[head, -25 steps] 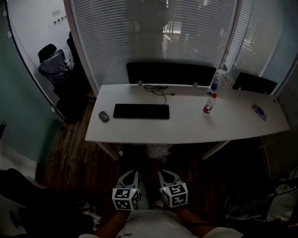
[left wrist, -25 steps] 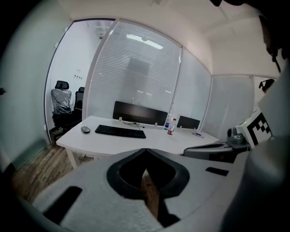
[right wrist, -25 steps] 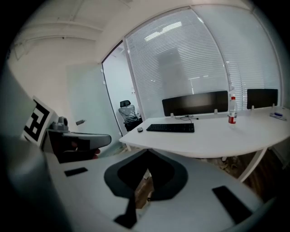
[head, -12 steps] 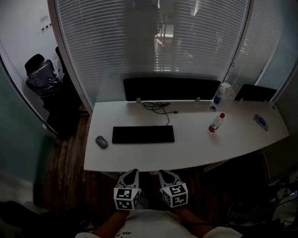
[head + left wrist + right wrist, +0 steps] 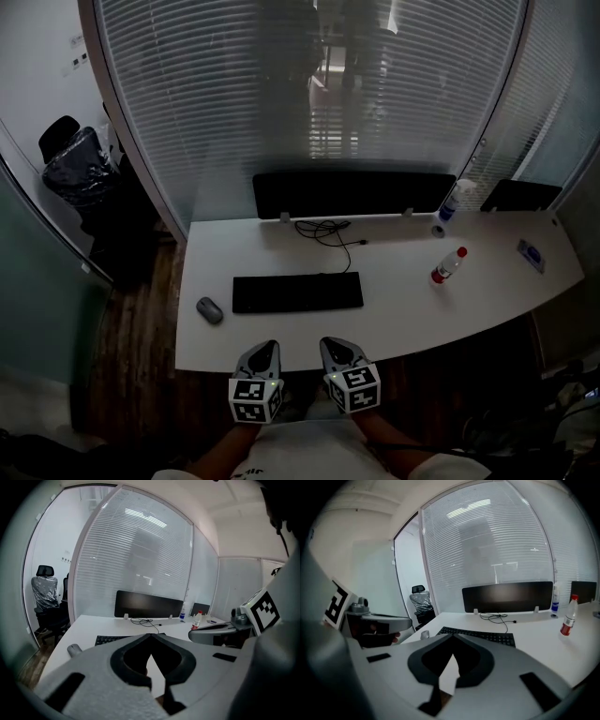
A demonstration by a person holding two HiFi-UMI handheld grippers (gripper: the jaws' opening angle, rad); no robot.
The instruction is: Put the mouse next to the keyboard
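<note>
Head view, read from left to right. A plastic-covered office chair [image 5: 70, 164] stands beyond the glass partition at the far left. On the white desk [image 5: 403, 314], the grey mouse [image 5: 209, 310] lies close to the left edge. It is near the left end of the black keyboard [image 5: 297, 292] but apart from it, with a strip of bare desk between the two. Behind the keyboard a loose black cable [image 5: 328, 232] lies coiled in front of a black divider panel [image 5: 353, 194], which is backed by closed blinds [image 5: 309, 94]. At the desk's near edge, close to the person's body, the left gripper [image 5: 264, 349] and the right gripper [image 5: 331, 347] are held side by side. Both are well apart from the mouse, and neither touches anything on the desk. In each gripper view the two jaws meet at their tips, pressed together with nothing between them. Further right on the desk stands a red-capped bottle [image 5: 447, 266], and a spray bottle [image 5: 451, 200] stands near the panel's right end. A small flat object [image 5: 531, 255], too small to identify, lies near the far right edge.
</note>
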